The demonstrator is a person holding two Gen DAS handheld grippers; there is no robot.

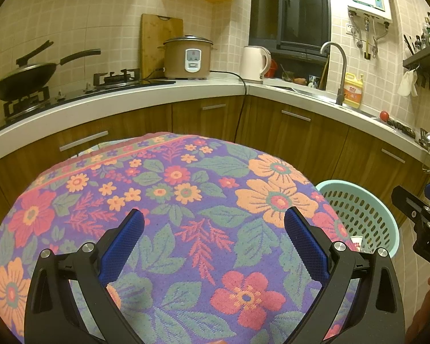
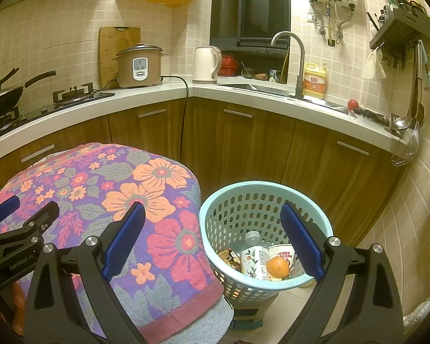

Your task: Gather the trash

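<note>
A pale teal perforated trash basket stands on the floor right of a table covered in a floral cloth. Inside it lie a plastic bottle, a paper cup, an orange and some peel scraps. My right gripper hangs open over the basket's near left rim, nothing between its blue pads. My left gripper is open above the floral cloth, holding nothing. The basket shows at the right of the left wrist view, and the right gripper at the far right edge.
A white L-shaped counter with brown cabinets runs behind. On it sit a wok, a rice cooker, a kettle, a sink tap, a yellow detergent bottle and a tomato. Tiled floor lies below the basket.
</note>
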